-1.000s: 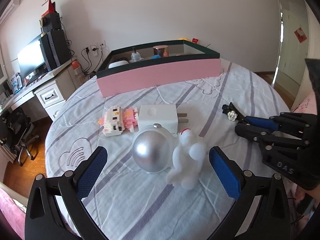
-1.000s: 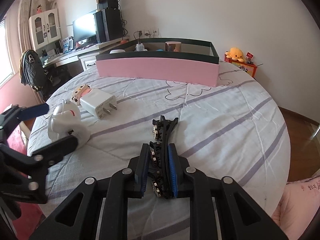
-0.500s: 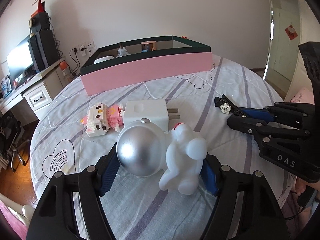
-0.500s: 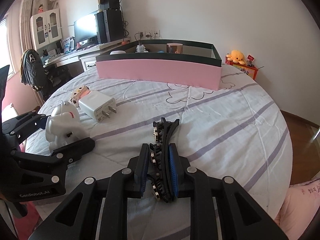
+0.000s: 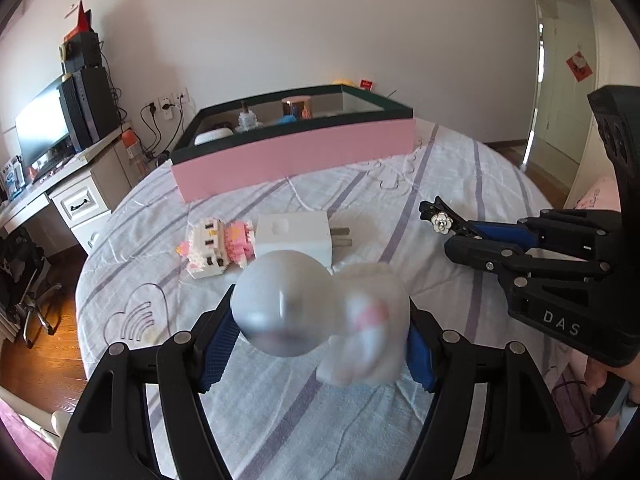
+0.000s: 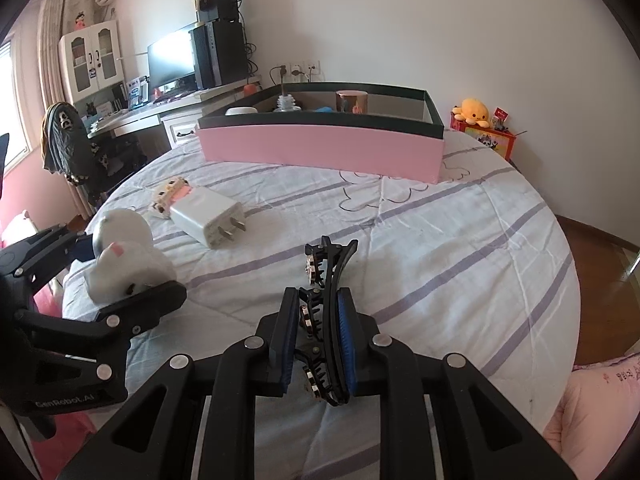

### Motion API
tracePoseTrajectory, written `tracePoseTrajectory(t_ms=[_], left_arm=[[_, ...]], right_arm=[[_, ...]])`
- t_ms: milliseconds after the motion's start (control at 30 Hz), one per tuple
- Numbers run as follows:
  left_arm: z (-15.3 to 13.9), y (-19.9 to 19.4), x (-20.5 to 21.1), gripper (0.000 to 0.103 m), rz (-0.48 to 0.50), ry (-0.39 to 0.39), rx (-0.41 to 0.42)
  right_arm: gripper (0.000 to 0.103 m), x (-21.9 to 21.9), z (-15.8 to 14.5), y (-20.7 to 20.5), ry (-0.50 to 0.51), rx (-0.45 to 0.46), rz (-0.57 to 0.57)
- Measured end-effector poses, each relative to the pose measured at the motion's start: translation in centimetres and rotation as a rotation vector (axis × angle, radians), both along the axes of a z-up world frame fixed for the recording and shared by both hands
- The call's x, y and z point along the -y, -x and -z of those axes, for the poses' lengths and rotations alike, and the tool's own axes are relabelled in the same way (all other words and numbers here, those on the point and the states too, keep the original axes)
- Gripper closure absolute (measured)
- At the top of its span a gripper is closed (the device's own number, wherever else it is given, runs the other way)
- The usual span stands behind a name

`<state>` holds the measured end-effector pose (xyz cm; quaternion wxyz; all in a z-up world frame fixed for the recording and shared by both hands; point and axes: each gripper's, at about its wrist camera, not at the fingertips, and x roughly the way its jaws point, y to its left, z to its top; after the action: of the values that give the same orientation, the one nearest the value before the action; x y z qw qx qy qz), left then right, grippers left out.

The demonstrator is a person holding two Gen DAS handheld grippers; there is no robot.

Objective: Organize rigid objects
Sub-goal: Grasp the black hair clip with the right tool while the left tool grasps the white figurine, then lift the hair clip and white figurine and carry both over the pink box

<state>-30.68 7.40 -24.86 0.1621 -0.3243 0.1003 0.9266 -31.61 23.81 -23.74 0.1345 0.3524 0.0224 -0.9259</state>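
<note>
left tongs (image 5: 320, 340): closed down on the astronaut figure (image 5: 320, 308), blue pads pressing both sides, silver helmet on one side and white body on the other. it's blurry in the left wrist view, so prob being lifted or wobbling, can't tell if it's off the cloth yet.

right tongs (image 6: 318, 344): squeezed nearly all the way shut on the black hair clip (image 6: 326, 304); clip sticks out fwd past the tips, toothed edge showing.

step in hand: imo both picks are done, next is carrying to the pink box (image 6: 320, 152), which sits straight ahead of both tongs, well apart from them.

how to do it well: helmet is round + slick, so keep the squeeze steady and lift straight up before going fwd. the clip is held by its thin body, so don't twist the wrist fast or it may pivot.

in the way: white charger (image 5: 296, 236) and block-built kitty (image 5: 218, 246) lie just ahead of the left tongs, btw it and the box. go over them, not through.

box edge: dark green rim stands higher than the pink wall, need clearance on both loads. stuff already inside at the far-left end (bottle, copper cup, sth white), right half looks freer.

open room: striped cloth ahead of the right tongs is bare up to the box. bed (image 6: 480, 240) edge drops off to the right, keep away w/ the clip.

tongs vs tongs: they're near each other, side by side, so fan out a bit when moving.
</note>
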Motion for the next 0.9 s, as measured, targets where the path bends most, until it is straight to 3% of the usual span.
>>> tracePoseTrajectory(t_ms=[300,567,900], left_arm=[[-2.7,-0.7,0.6,0.032,0.012,-0.017,-0.065],[-4.2,-1.2,1.7,0.032,0.002,-0.077,-0.081],[-10.8,-3.2,4.4,0.032,-0.125,-0.123,-0.259]], right_arm=[[0.084,0.2,-3.8,-1.0,0.01,-0.087,-0.011],[0.084,0.1,-4.8,-1.1,0.021,-0.105,-0.011],[0.084,0.5,-10.3,-2.7,0.025,-0.243,-0.024]])
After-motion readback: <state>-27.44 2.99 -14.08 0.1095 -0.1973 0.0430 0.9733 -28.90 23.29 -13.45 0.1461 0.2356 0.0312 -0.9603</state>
